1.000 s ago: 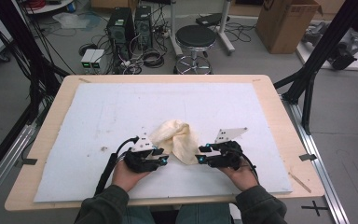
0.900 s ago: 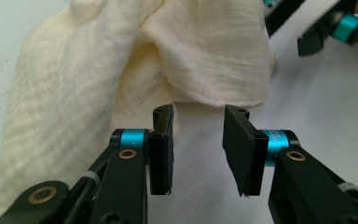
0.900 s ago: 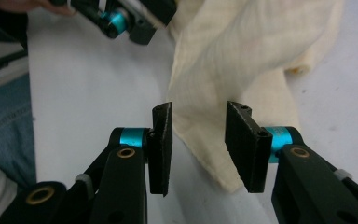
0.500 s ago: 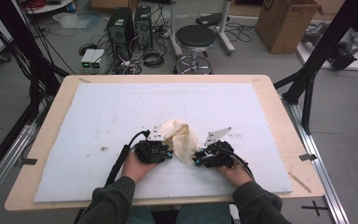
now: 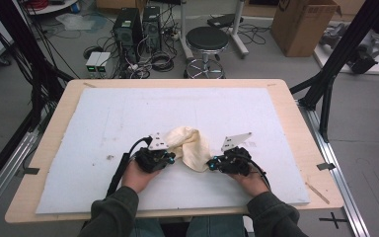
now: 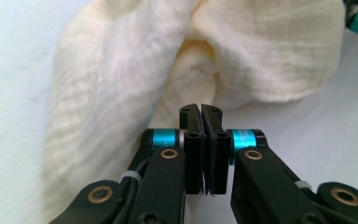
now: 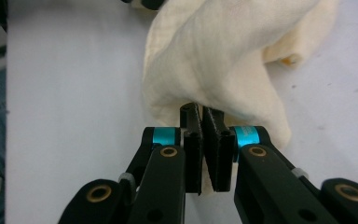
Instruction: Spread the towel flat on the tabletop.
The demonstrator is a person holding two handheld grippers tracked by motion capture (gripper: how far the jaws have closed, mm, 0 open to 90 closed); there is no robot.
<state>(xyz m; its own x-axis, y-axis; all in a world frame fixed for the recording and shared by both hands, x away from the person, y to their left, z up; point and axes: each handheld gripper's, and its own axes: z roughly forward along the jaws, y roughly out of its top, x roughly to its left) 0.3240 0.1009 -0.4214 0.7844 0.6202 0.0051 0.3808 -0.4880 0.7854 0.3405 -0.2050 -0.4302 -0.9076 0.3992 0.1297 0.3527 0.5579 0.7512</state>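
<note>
A cream muslin cloth [image 5: 190, 145] lies bunched on the white mat [image 5: 103, 118], near the person's side of the table. My left gripper [image 5: 173, 157] is at the cloth's left edge. In the left gripper view the left gripper [image 6: 200, 108] has its jaws pressed together, with the tips in a fold of the cloth [image 6: 261, 56]. My right gripper [image 5: 210, 164] is at the cloth's lower right corner. In the right gripper view the right gripper [image 7: 200, 109] pinches a hanging edge of the cloth [image 7: 223, 56], which drapes over its tips.
The mat covers most of a wooden table [image 5: 301, 123]. Beyond the far edge stand a black stool [image 5: 207, 39], computer towers [image 5: 138, 24] with cables, and a cardboard box [image 5: 306, 24]. Black frame legs [image 5: 335, 64] rise at both sides.
Both grippers moved closer together half a second ago and have since drawn apart again. The cloth between them now hangs lower toward the right gripper.
</note>
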